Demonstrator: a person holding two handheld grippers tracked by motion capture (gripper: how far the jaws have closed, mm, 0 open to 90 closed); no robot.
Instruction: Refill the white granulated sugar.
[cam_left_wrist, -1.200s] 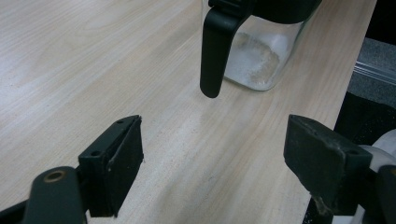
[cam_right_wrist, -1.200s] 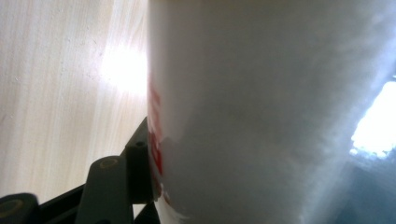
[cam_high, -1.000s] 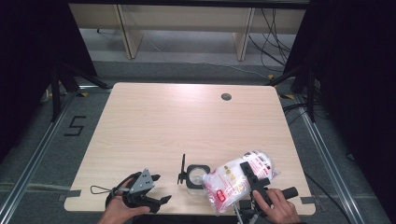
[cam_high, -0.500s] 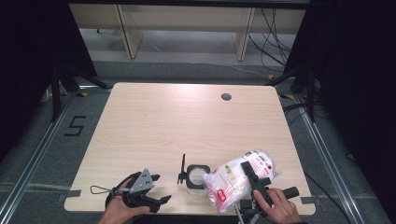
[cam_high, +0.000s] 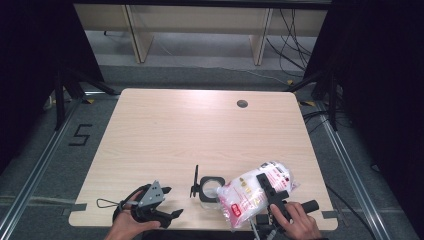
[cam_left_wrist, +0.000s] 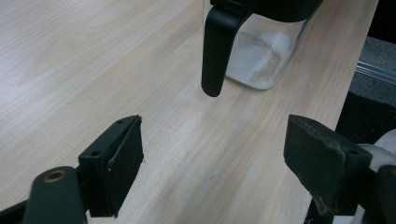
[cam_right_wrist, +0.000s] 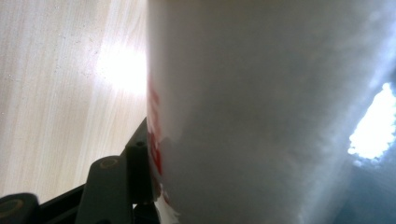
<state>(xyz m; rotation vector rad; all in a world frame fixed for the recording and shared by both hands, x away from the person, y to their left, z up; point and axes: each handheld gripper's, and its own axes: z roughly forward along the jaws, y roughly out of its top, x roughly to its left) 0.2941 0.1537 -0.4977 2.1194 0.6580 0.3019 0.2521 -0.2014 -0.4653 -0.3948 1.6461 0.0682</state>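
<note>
From the high view, I hold my right gripper (cam_high: 270, 192) clamped across a white plastic bag (cam_high: 250, 195) with red print, near the front right corner of the table (cam_high: 200, 130). The bag is tilted, its lower end hanging beside the rim of a glass jar (cam_high: 210, 189) that stands upright at the table's front edge. The jar has a black collar, and its black lid (cam_high: 195, 181) stands swung open on the left side. My left gripper (cam_high: 162, 205) rests low at the front left of the table, well apart from the jar, its jaws spread with nothing between them. My right hand (cam_high: 295, 222) and left hand (cam_high: 127, 222) come in from the bottom edge.

In the left gripper view, my two black pads (cam_left_wrist: 116, 163) stand wide apart over bare wood, gripping nothing. Ahead of them stands the jar (cam_left_wrist: 261, 56), with a layer of white grains at its bottom, and the black lid (cam_left_wrist: 217, 46) hangs down in front of its glass wall.

In the right gripper view, the bag (cam_right_wrist: 261, 112) presses close against the camera, white and blurred, with red marks along its left edge. One of my pads (cam_right_wrist: 137, 172) lies flat against that edge, squeezing the bag. The wooden table (cam_right_wrist: 56, 93) shows at the left, with a bright glare on it.
</note>
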